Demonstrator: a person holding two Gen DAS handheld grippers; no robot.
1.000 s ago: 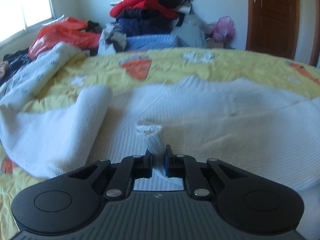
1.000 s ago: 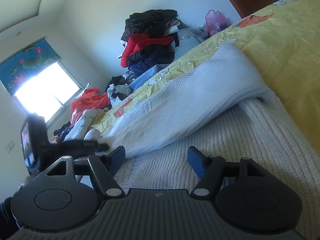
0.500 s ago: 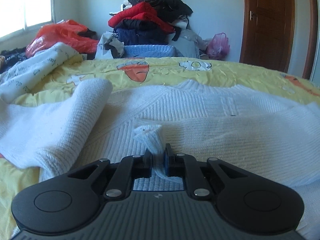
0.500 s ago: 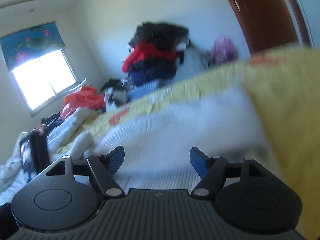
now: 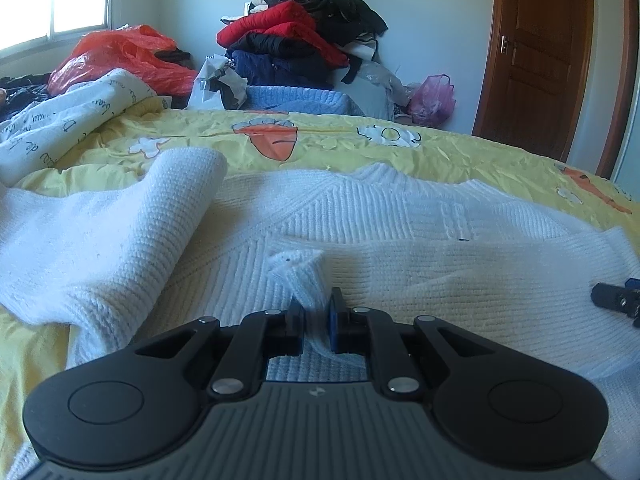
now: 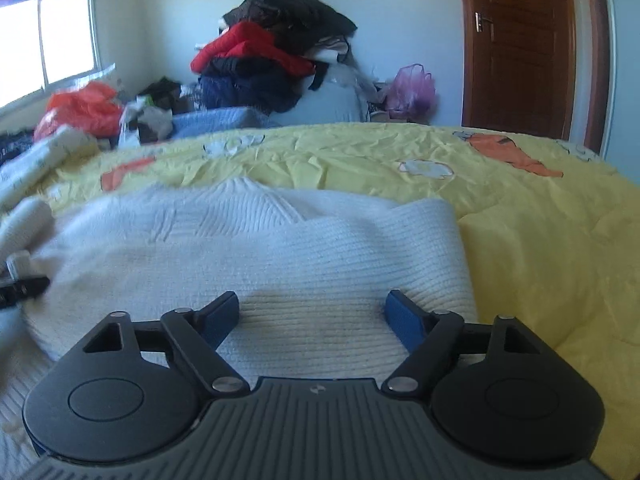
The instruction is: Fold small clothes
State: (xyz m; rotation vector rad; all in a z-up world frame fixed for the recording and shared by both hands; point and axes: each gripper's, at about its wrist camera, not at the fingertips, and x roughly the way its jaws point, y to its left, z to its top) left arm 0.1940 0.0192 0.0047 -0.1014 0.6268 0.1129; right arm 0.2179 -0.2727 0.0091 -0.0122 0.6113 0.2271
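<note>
2 grippers worked our white sweater [image 5: 400, 216]: left gripper [image 5: 315, 322] pinched its fabric; right gripper [image 6: 312, 316], just widening, held nothing above it.

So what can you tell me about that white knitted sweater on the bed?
The white sweater is a ribbed knit that looks soft and thick. It lies spread across the yellow bedspread, neckline toward the far side. One sleeve is folded inward over the body on the window side, and the other side is folded in too. The left tool is shut on a pinched-up bit of its fabric. The right tool hovers open over it, its jaws having just widened, gripping nothing.
</note>
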